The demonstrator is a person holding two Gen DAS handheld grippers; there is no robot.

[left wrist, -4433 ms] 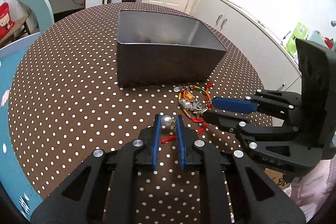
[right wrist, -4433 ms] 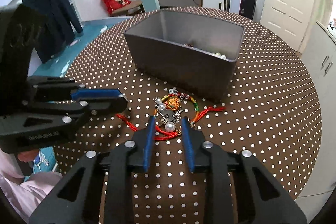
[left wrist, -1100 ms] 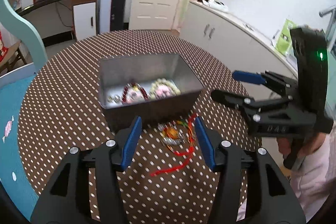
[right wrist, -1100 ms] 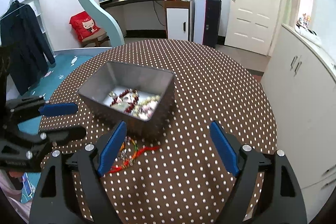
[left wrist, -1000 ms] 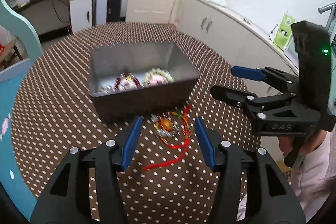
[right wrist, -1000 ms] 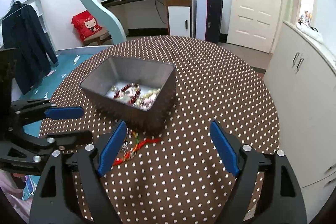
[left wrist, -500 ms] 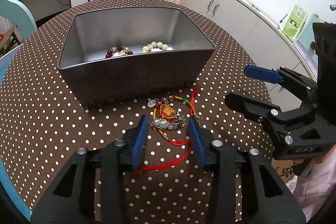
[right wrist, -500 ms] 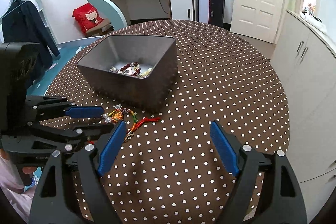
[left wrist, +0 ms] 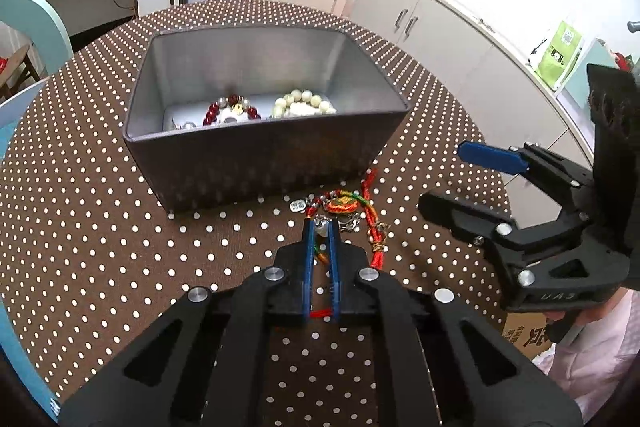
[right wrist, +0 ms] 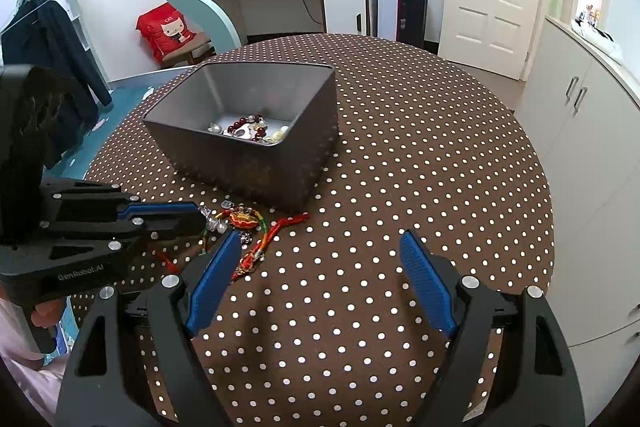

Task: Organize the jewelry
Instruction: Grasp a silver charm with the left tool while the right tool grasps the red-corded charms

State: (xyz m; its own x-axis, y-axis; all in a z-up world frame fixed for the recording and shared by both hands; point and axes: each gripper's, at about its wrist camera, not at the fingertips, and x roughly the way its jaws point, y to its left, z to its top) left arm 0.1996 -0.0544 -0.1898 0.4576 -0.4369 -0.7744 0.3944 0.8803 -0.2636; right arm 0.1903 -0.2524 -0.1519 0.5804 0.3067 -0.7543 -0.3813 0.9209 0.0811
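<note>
Left gripper (left wrist: 320, 227) clenched on a pearl-like bead of the tangled red-cord and multicoloured braided bracelet cluster (left wrist: 344, 207), which lies on the brown polka-dot desk (left wrist: 100, 195) just in front of the grey rectangular metal tin (left wrist: 264, 155). Right gripper (right wrist: 316, 283) released, jaws wide, hovering beside the tin. Risk: the grip holds one small round bead only (cords trail loose), so on lifting it may slip out, or snag strands on the tin's rim.

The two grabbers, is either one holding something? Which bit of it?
The left gripper is pinched shut on the red cord bracelet at its silvery bead end, beside the grey box. The right gripper is wide open, holding nothing.
</note>
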